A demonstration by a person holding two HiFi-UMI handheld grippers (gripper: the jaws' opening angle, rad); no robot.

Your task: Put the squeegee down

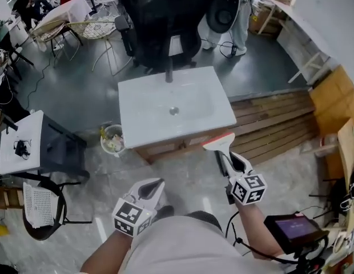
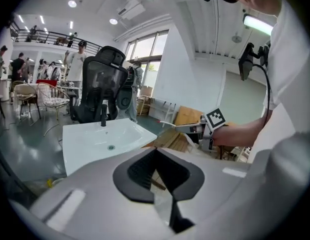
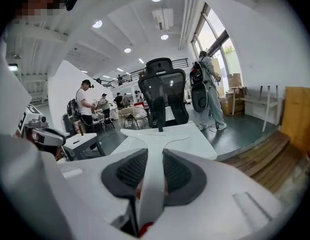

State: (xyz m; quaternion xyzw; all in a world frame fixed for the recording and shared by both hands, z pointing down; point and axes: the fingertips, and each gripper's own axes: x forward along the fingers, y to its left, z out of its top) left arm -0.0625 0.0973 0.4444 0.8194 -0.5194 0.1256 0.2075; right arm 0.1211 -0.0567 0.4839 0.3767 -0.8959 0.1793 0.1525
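Looking down in the head view, finding a white sink [image 1: 143,116] with a black tap [image 1: 169,73] at its far edge. Holding the squeegee [image 1: 218,142] in the right gripper [image 1: 227,160], up in the air just by the sink's near right corner and not resting on it. Squeezing the white handle tight between the two fingers, with the wide blade end turned to the sink. Holding the left gripper [image 1: 157,184] farther back from the sink's near edge, with its fingertips pinched together and nothing in them.

Peeking along the left gripper [image 2: 156,153] in the left gripper view, seeing its tips meeting, with only a thin slit behind them and nothing inside. Spotting the sink [image 2: 90,146] ahead, and the squeegee [image 2: 181,125] to the right of the sink, sticking out of the right gripper [image 2: 197,129].

Peeking along the right gripper [image 3: 156,155] in the right gripper view, seeing both dark pads pressing on the squeegee [image 3: 153,181] handle. Pointing the blade straight at the sink [image 3: 200,141], with a black chair [image 3: 165,91] standing behind the sink.
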